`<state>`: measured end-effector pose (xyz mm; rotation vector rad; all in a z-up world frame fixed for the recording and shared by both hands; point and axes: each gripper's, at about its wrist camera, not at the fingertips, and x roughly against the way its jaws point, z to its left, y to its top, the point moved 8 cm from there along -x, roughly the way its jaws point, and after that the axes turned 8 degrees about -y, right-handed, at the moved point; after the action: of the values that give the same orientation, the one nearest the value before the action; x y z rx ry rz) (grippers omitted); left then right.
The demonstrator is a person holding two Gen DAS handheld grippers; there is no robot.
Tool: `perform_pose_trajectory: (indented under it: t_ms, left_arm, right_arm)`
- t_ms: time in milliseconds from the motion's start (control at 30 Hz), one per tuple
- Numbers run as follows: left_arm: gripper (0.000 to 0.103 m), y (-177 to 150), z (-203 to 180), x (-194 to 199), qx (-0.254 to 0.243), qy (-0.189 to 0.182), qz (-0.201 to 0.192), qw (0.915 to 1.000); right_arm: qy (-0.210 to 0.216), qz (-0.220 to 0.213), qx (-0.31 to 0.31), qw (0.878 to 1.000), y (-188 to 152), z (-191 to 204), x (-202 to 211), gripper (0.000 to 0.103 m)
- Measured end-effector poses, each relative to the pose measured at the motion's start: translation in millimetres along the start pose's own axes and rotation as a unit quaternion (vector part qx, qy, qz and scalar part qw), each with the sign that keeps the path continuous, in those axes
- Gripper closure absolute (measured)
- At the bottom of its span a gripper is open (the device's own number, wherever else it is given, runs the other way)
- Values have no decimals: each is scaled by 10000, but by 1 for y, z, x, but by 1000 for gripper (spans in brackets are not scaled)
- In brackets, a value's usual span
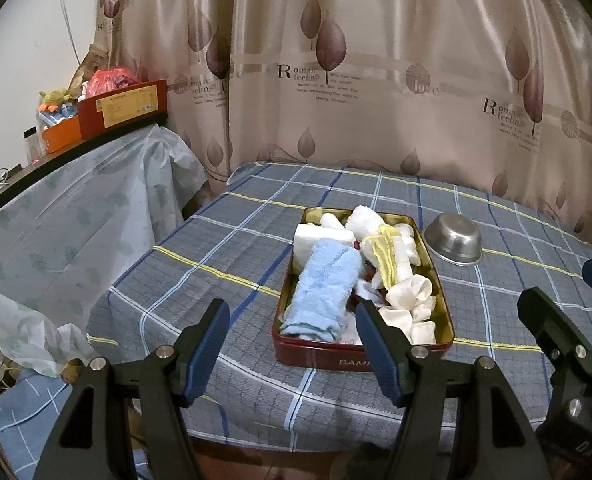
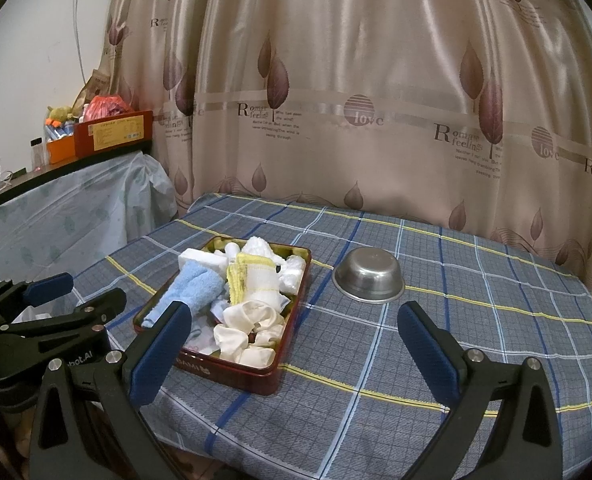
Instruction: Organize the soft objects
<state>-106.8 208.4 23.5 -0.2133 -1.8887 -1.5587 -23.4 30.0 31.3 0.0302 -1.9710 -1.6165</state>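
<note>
Both tongs — left tongs [image 1: 292, 344] and right tongs [image 2: 294, 348] — stand apart, holding nothing, short of the tin [image 2: 284, 364] where we find the soft cloths [image 2: 252, 292] gathered; steel bowl [image 2: 370, 276] sits upturned beside it.

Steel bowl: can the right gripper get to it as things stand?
Probably yes. The right gripper is open, the steel bowl sits upside down ahead of it, and only bare tablecloth lies between; the tin sits off to the left.
</note>
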Motion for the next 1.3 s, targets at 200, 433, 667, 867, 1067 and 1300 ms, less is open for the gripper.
perform_pose_trajectory:
  t_ms: [200, 433, 667, 867, 1067, 1300]
  left_arm:
    - [36, 1, -1, 0, 9, -15, -10, 10000]
    - [36, 3, 1, 0, -10, 55, -38, 10000]
    - [36, 7, -3, 5, -77, -4, -202, 9998]
    - [20, 10, -11, 11, -106, -256, -283, 9992]
    - [20, 16, -18, 27, -228, -346, -571, 9975]
    - [20, 18, -15, 25, -89, -458, -489, 9977]
  right_arm:
    - [-3, 9, 8, 10000, 0, -1, 0, 1]
    - [-3, 5, 9, 10000, 1, 0, -1, 1]
    - [-6, 2, 2, 10000, 1, -1, -1, 1]
    - [-2, 0, 9, 10000, 2, -1, -1, 1]
    - [-26, 1, -41, 10000, -1, -4, -2, 1]
    - [-29, -17, -81, 10000, -4, -10, 0, 1]
